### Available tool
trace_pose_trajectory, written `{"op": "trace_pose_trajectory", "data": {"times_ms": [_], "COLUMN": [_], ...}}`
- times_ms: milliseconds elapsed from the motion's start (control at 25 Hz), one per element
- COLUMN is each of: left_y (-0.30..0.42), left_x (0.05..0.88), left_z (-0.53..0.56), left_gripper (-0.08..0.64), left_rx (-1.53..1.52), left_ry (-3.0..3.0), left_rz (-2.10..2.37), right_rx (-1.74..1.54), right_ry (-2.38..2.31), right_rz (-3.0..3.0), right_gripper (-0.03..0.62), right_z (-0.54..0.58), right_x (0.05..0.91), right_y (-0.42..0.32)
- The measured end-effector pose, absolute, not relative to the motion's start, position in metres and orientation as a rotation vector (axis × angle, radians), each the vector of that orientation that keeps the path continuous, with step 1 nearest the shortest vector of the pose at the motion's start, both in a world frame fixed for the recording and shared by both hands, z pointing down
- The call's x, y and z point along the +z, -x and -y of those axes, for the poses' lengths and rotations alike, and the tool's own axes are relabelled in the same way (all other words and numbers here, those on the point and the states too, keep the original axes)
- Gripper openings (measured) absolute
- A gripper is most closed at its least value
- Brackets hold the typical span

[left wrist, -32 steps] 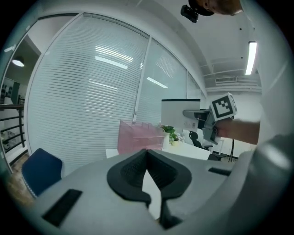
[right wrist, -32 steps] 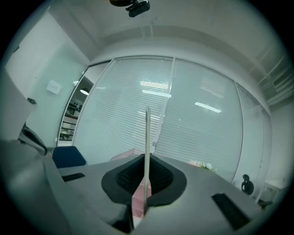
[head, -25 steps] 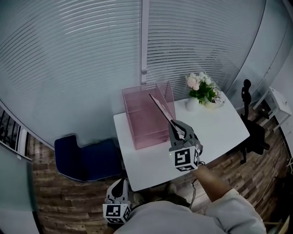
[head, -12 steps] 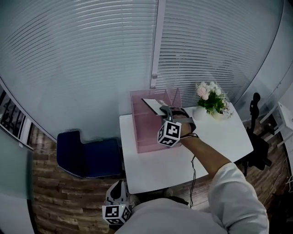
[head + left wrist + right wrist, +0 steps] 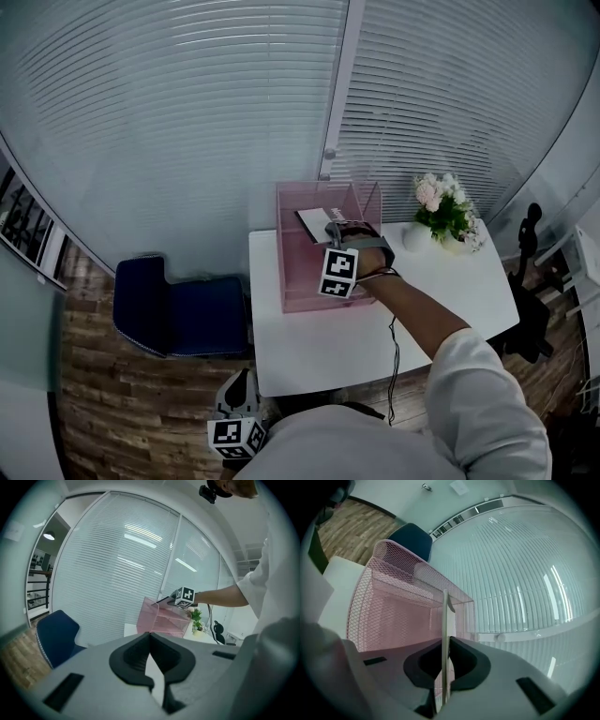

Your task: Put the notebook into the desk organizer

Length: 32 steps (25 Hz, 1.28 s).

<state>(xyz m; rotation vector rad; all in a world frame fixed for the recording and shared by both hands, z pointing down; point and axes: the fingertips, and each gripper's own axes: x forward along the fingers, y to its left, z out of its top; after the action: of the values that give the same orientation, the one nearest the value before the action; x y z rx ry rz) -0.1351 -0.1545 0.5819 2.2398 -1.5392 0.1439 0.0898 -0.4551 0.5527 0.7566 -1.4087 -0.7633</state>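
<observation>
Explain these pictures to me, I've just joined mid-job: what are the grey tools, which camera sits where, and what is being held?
There is no robot here: a person holds a two-jaw gripper in each hand. The head view looks down from a camera on the person's head. The other two views ride on the grippers and look along their jaws. On the white table stand a pink mesh desk organizer and a vase of flowers. The right gripper is shut on the notebook, at the organizer's open top. The left gripper is shut and empty, low beside the person.
</observation>
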Motion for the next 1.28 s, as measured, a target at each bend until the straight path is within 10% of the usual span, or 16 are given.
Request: {"op": "trace_pose_trajectory", "data": {"times_ms": [360,920,1280], "left_y": [0.136,0.135,0.138], "left_x": [0.587,0.595,0.600], "left_z": [0.165,0.163,0.161], "left_gripper": [0.008,0.008,0.008], "left_rx": [0.119,0.107,0.112], "left_ry": [-2.264,-2.238,-2.227], "left_rz": [1.542,1.534,1.554], "right_rx": [-0.684,-0.427,-0.253], "right_ry": [-0.619,-0.270,-0.103], "right_rz": [1.400,1.451,1.556], "right_gripper": [0.064,0.335,0.357], "right_z": [0.446,0.427,0.408], "right_x": [0.581,0.598,0.601], "right_y": [-0.084,-0.080,-0.072]}}
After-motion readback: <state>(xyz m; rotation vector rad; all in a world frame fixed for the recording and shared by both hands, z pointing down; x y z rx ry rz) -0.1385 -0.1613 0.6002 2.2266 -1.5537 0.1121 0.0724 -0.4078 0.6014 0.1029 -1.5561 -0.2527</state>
